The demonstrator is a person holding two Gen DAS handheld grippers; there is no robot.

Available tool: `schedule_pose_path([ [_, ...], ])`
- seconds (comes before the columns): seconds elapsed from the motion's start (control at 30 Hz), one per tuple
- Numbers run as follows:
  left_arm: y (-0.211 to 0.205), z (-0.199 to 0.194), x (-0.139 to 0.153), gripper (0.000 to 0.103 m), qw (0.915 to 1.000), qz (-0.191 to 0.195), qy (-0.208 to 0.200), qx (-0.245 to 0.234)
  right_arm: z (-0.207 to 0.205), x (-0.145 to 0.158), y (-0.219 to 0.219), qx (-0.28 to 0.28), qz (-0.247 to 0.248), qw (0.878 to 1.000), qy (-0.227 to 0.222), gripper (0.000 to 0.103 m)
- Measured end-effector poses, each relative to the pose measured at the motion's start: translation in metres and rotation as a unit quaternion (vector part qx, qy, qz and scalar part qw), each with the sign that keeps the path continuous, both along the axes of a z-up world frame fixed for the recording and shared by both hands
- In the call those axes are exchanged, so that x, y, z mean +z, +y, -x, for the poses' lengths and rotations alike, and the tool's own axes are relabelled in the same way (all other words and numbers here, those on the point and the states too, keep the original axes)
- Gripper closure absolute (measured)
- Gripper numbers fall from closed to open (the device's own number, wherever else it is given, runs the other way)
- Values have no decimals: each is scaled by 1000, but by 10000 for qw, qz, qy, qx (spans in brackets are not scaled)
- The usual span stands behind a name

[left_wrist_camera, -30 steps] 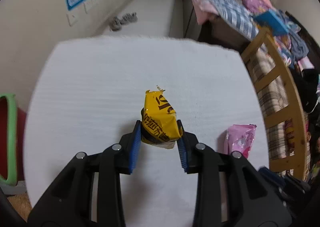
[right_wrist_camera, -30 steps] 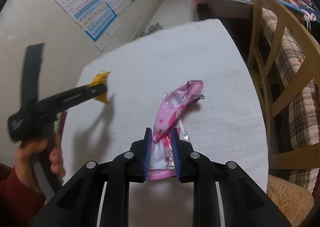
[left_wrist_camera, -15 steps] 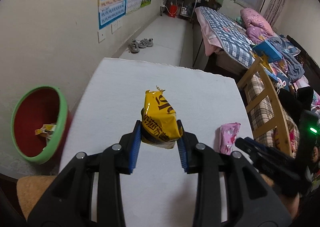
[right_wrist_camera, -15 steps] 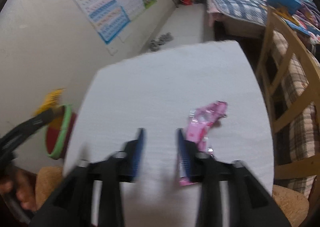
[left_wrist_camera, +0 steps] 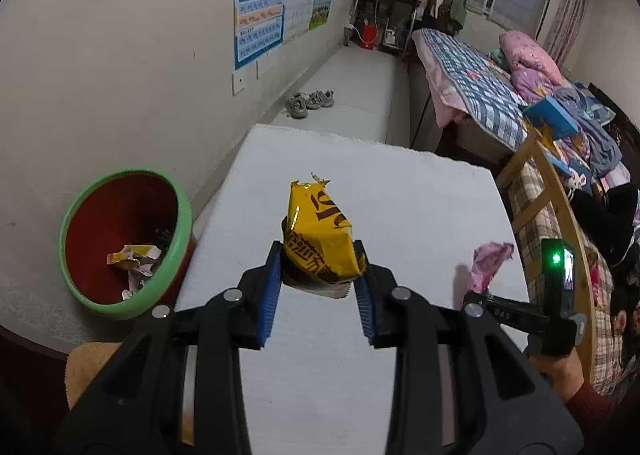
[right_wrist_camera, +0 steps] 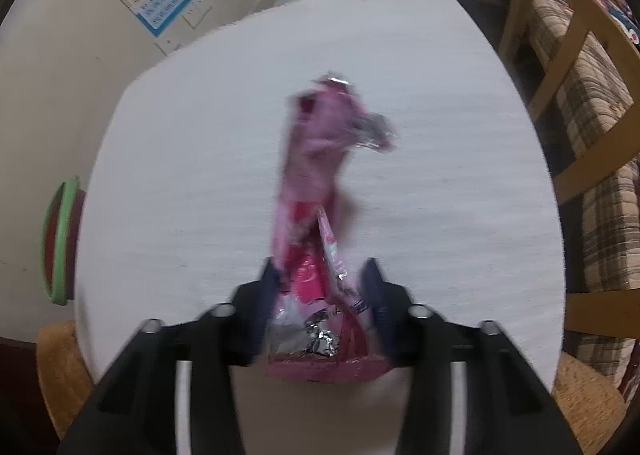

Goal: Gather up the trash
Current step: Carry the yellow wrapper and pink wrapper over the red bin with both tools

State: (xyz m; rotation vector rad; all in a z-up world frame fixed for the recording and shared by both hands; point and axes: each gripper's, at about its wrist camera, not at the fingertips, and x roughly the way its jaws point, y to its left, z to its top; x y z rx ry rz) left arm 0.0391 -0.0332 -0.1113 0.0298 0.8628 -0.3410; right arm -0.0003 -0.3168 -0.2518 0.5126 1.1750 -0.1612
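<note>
Your left gripper (left_wrist_camera: pixel 318 275) pinches the yellow snack wrapper (left_wrist_camera: pixel 318 239) between its blue pads, held above the white table (left_wrist_camera: pixel 400 191), right of the green-rimmed bin (left_wrist_camera: pixel 124 239) (crumpled trash already inside). Your right gripper (right_wrist_camera: pixel 320 295) clamps the pink wrapper (right_wrist_camera: pixel 316 183), blurred, over the table, farther right of the bin.

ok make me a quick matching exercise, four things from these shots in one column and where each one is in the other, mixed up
Things:
1. yellow wrapper
2. pink wrapper
3. crumpled paper
4. shoes

Places:
a. inside the green-rimmed bin
b. on the floor by the wall
c. between the left gripper fingers
d. between the right gripper fingers

Pairs: 1-c, 2-d, 3-a, 4-b
</note>
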Motion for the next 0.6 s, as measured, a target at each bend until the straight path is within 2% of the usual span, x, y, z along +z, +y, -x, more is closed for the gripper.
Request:
schedule_pose_path([
  [0.03, 2, 1, 2, 71, 10000, 1, -30, 17, 0, 3, 2, 28, -43, 10000, -38, 85],
  [0.33, 18, -1, 12, 71, 9996, -3, -182, 228, 3, 68, 42, 391, -158, 9952, -878, 84],
  [0.6, 43, -4, 20, 71, 9983, 18, -307, 504, -4, 125, 97, 1072, -97, 9827, -1507, 83],
])
